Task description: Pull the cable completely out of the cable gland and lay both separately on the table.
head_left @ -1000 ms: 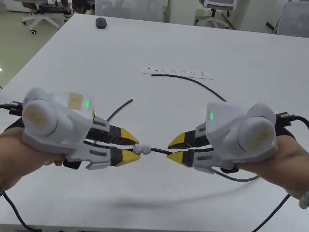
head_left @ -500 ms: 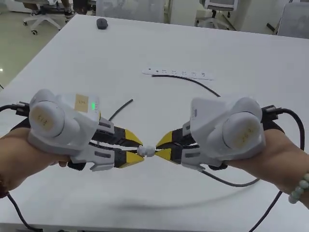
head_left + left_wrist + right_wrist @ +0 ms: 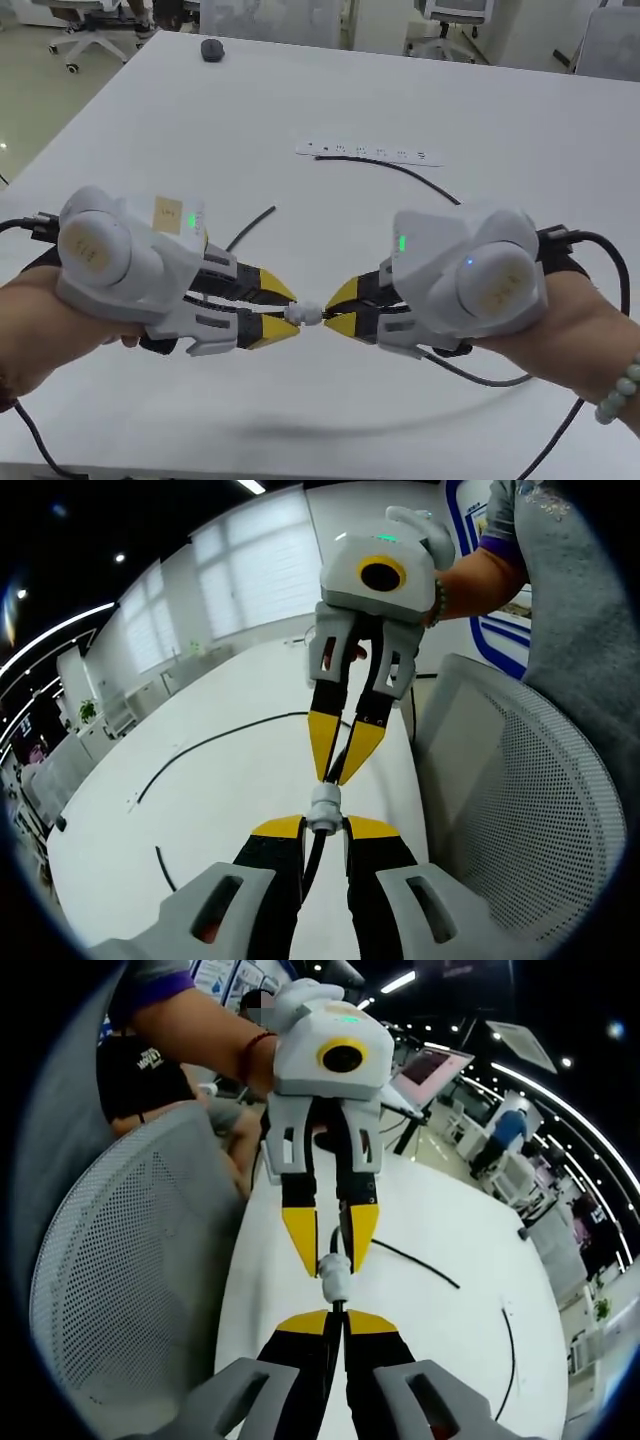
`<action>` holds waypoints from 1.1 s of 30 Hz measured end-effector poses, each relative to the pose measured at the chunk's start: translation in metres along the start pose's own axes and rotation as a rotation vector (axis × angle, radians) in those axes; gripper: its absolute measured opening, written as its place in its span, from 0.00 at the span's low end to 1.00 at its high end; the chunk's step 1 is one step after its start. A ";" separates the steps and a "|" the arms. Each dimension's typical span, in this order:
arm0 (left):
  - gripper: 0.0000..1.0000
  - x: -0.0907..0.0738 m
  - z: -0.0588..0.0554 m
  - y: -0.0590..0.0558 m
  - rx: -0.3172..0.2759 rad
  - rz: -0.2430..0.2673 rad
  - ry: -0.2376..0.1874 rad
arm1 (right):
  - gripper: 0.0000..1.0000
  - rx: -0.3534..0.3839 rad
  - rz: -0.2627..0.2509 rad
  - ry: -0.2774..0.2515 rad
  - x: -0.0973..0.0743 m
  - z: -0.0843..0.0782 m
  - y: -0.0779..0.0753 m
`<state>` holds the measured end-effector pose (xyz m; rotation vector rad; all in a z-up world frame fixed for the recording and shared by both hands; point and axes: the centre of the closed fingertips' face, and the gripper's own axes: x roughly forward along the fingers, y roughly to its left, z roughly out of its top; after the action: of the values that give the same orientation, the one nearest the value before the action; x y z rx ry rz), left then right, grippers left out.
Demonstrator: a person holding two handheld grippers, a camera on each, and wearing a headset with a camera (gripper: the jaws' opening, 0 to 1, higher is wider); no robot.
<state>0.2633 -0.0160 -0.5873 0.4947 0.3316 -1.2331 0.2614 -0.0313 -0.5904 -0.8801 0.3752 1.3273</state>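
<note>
At six o'clock on the white table (image 3: 330, 90), the left gripper (image 3: 288, 312) reaches in from nine o'clock and the right gripper (image 3: 334, 309) from three, their tips almost meeting above the tabletop. A power strip (image 3: 365, 152) lies toward twelve. The black cable (image 3: 340, 1312) is pinched in the right gripper's clenched jaws, just at the three o'clock side of the gland. A mouse (image 3: 210, 47) sits far off at eleven. The small white cable gland (image 3: 307, 315), cable still through it, is grasped between the left jaws.

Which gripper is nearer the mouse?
Left. The left gripper, holding the cable gland, sits on the same side as the mouse; the right gripper, on the cable, is farther right.
</note>
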 end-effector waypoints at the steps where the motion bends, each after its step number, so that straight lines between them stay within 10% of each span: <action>1: 0.15 -0.001 -0.001 0.001 -0.001 0.002 0.002 | 0.00 -0.004 -0.003 0.006 -0.002 -0.003 -0.001; 33: 0.15 -0.023 -0.015 0.011 -0.017 0.038 0.036 | 0.00 0.061 0.003 0.210 -0.012 -0.114 -0.006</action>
<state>0.2676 0.0131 -0.5863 0.5076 0.3616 -1.1852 0.2909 -0.1233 -0.6532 -0.9702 0.5779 1.2234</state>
